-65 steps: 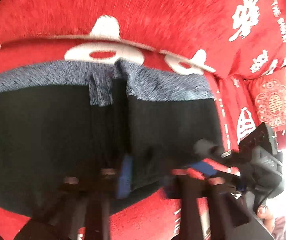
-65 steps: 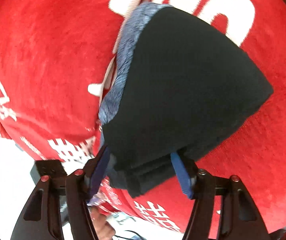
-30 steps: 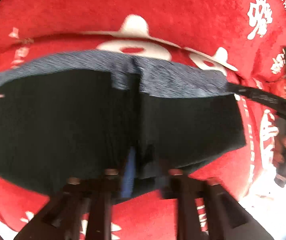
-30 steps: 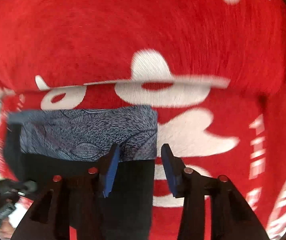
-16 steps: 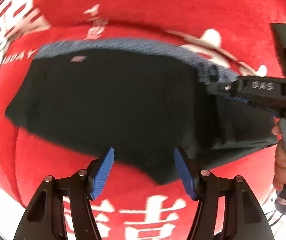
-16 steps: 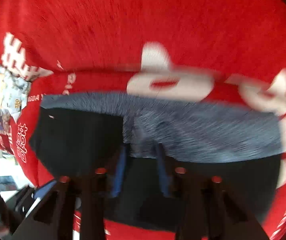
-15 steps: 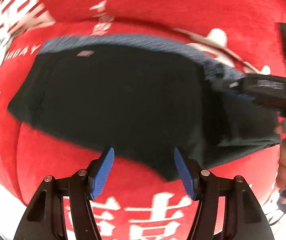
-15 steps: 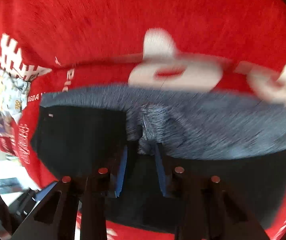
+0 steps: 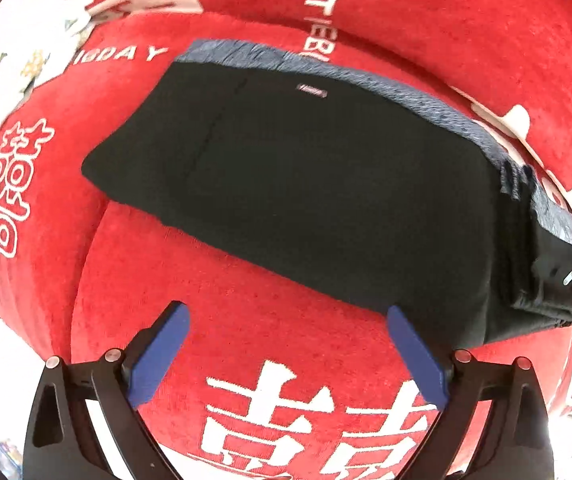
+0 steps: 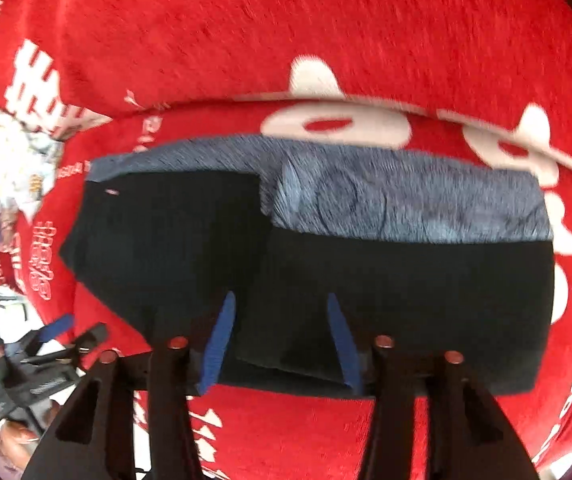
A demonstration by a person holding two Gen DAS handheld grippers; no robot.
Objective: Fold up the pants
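The black pants point(image 9: 305, 184) with a blue-grey patterned waistband point(image 9: 425, 100) lie folded on the red blanket point(image 9: 270, 328). In the right wrist view the pants point(image 10: 405, 280) show a folded-over layer with the waistband point(image 10: 405, 204) on top. My left gripper point(image 9: 286, 344) is open and empty, over bare blanket just in front of the pants. My right gripper point(image 10: 282, 328) is open, its blue pads point(image 10: 222, 332) straddling the near edge of the folded layer. Part of the right gripper point(image 9: 565, 280) shows at the pants' right end in the left wrist view.
The red blanket carries white characters point(image 9: 270, 412) and covers a raised fold behind the pants point(image 10: 286, 40). White patterned bedding point(image 9: 14, 56) lies at the far left. The left gripper and a hand point(image 10: 18, 364) show at the lower left of the right wrist view.
My left gripper has let go of the pants, opened wide and backed off toward the near left. My right gripper was shut on the folded layer and has opened over it.
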